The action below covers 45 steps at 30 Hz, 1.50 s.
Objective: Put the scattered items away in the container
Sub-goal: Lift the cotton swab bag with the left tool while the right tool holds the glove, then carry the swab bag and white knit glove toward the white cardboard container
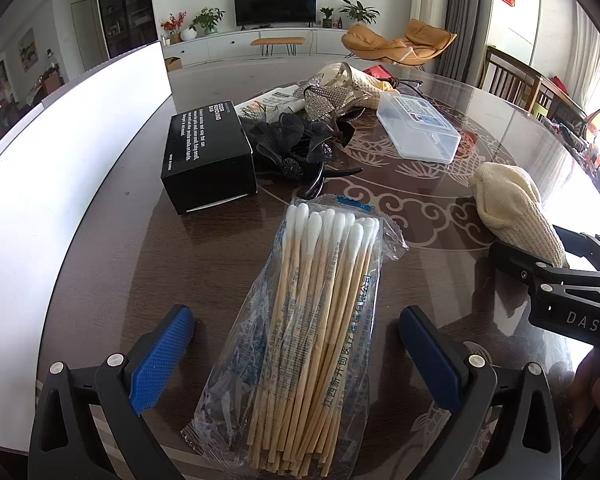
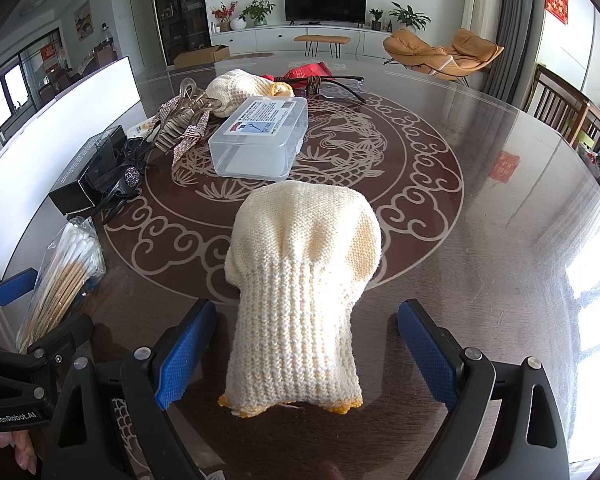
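A clear bag of cotton swabs [image 1: 312, 336] lies on the table between the open fingers of my left gripper [image 1: 296, 360]; it also shows in the right wrist view [image 2: 64, 276]. A cream knitted glove [image 2: 300, 296] lies between the open fingers of my right gripper [image 2: 306, 356]; it also shows in the left wrist view [image 1: 516, 212]. Neither gripper holds anything. A white container wall [image 1: 60, 184] stands along the left; it also shows in the right wrist view [image 2: 80, 104].
On the round table [image 2: 480, 184] lie a black box [image 1: 208, 156], a black flower hair clip [image 1: 296, 144], a rhinestone clip [image 2: 184, 120], a clear plastic case [image 2: 260, 140], a second knitted glove [image 2: 240, 88], glasses [image 2: 340, 84] and a red packet [image 2: 312, 70]. Chairs stand at the right.
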Each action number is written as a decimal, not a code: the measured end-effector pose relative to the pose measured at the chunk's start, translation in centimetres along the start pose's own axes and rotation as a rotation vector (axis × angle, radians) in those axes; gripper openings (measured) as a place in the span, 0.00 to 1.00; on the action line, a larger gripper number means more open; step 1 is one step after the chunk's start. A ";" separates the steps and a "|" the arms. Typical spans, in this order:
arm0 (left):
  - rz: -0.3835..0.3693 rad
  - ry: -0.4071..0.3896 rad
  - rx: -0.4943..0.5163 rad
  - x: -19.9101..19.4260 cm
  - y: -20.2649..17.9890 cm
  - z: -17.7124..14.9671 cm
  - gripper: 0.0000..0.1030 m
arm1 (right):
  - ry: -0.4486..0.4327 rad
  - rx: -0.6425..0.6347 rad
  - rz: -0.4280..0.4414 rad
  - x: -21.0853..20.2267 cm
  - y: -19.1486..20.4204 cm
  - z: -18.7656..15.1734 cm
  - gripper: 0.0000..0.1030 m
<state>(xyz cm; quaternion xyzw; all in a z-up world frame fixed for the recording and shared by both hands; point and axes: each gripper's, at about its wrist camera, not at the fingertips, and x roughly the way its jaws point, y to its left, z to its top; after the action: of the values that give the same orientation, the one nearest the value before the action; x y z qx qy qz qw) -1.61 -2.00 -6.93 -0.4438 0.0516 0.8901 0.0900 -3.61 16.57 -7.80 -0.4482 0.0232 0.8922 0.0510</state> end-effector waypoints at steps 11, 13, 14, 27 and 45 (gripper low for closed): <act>0.000 -0.001 0.000 0.0 0.0 0.0 1.00 | 0.000 0.000 0.000 0.0 0.0 0.0 0.91; 0.000 0.000 0.000 0.0 0.0 0.0 1.00 | 0.000 0.000 0.000 0.0 0.0 0.0 0.91; 0.000 -0.001 0.000 0.0 0.0 0.0 1.00 | 0.000 0.000 0.000 0.0 0.0 0.0 0.91; 0.000 -0.002 0.000 0.0 0.0 0.0 1.00 | 0.000 0.000 0.000 0.0 0.0 0.0 0.91; 0.018 0.012 -0.030 -0.2 1.2 0.1 1.00 | -0.001 0.003 0.003 -0.1 0.0 0.0 0.91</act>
<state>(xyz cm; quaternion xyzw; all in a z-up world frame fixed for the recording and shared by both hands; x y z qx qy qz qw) -1.81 -3.20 -6.76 -0.4499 0.0429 0.8889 0.0752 -3.57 16.57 -7.77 -0.4477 0.0254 0.8924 0.0504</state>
